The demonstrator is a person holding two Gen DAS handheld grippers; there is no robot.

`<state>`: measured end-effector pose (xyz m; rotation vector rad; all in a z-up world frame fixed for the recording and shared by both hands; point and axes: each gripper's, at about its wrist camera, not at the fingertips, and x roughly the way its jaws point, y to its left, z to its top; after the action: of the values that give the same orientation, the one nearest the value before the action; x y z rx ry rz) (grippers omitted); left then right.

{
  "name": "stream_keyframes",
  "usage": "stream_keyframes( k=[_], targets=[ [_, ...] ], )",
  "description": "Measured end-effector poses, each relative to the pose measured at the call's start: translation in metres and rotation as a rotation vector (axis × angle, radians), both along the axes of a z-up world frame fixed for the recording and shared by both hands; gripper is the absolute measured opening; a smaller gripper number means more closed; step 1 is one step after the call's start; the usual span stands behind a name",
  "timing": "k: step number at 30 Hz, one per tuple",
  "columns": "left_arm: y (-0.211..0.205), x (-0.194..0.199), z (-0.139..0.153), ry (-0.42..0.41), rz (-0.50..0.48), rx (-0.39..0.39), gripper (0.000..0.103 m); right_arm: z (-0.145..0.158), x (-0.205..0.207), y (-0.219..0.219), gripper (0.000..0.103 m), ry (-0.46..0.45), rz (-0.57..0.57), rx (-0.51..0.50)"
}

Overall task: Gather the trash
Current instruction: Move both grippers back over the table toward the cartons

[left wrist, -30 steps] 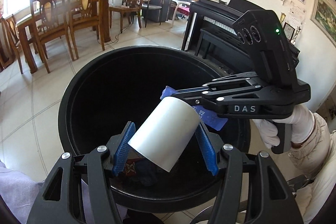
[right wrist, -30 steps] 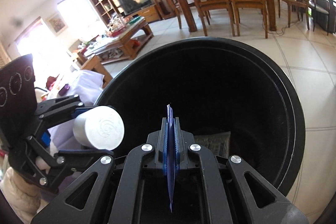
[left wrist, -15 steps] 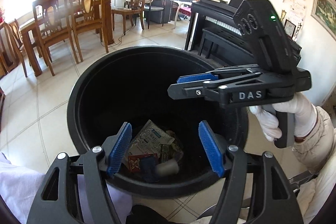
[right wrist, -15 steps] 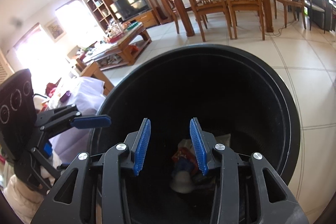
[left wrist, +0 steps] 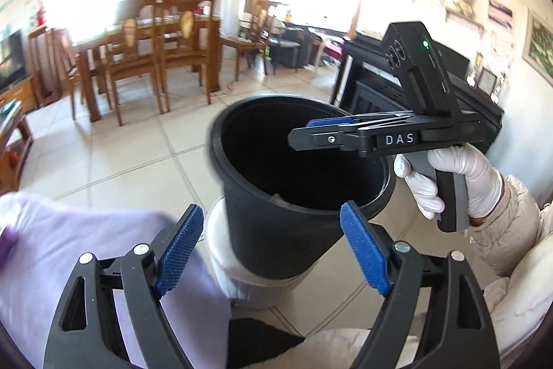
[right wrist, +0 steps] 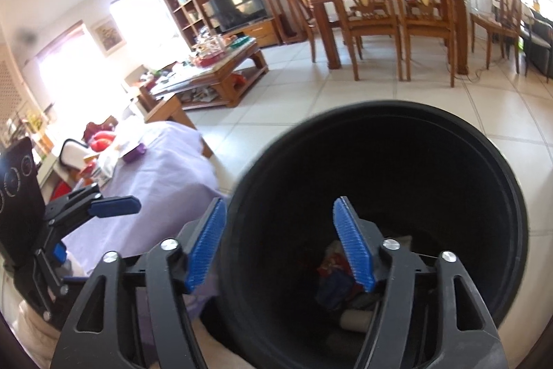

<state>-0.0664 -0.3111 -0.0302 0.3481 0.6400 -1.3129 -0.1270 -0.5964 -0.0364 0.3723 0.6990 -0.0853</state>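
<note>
Compared with a second ago, the white cylinder that was clamped in the left gripper (left wrist: pixel 269 251) and the flat blue packet that was pinched in the right gripper (right wrist: pixel 280 244) are no longer held; both pairs of jaws are seen empty and opening, with their blue pads spread well apart. The black trash bin (left wrist: pixel 276 230), which filled both views before, is now seen smaller and lower in the left wrist view, beyond and partly between the left fingertips. From the left gripper, the right gripper (left wrist: pixel 311 128) is seen ahead and to the right, above the far side of the bin's rim, carried by a hand in a white glove (left wrist: pixel 456 182). In the right wrist view the bin's rim (right wrist: pixel 511 196) lies directly ahead of the jaws, and the left pad stands outside the bin's wall while the right pad is over its mouth. Inside the bin, close behind the right pad, a heap of trash (right wrist: pixel 335 279) is made out: red and blue wrappers and, nearer the bottom edge, a pale cylinder (right wrist: pixel 356 320). A lilac cloth (right wrist: pixel 166 175) is seen left of the right gripper, with the left gripper (right wrist: pixel 114 206) over its near edge.
</note>
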Motion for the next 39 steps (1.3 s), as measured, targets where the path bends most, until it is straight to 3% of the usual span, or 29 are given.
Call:
stream_keyframes(
  k=[7,17,22,27,31,39],
  targets=[
    [0.081,0.04,0.012,0.004,0.176,-0.041,0.084,0.012,0.054,0.073,0.066,0.001,0.129,-0.025],
    [0.233,0.108,0.009,0.062,0.496,-0.097,0.084,0.013,0.144,0.199,0.066,0.015,0.353,-0.024],
    [0.283,0.135,0.012,0.039,0.599,-0.089,0.084,0.013,0.182,0.257,0.073,0.01,0.444,-0.024],
    [0.321,0.17,0.021,-0.053,0.61,-0.063,0.092,0.012,0.221,0.308,0.073,0.02,0.522,-0.039],
    [0.335,0.209,0.023,-0.098,0.595,-0.01,0.092,0.008,0.252,0.339,0.073,0.037,0.562,-0.065],
    [0.324,0.259,0.0,-0.129,0.436,0.118,0.091,-0.005,0.296,0.367,0.073,0.061,0.587,-0.135]
  ],
)
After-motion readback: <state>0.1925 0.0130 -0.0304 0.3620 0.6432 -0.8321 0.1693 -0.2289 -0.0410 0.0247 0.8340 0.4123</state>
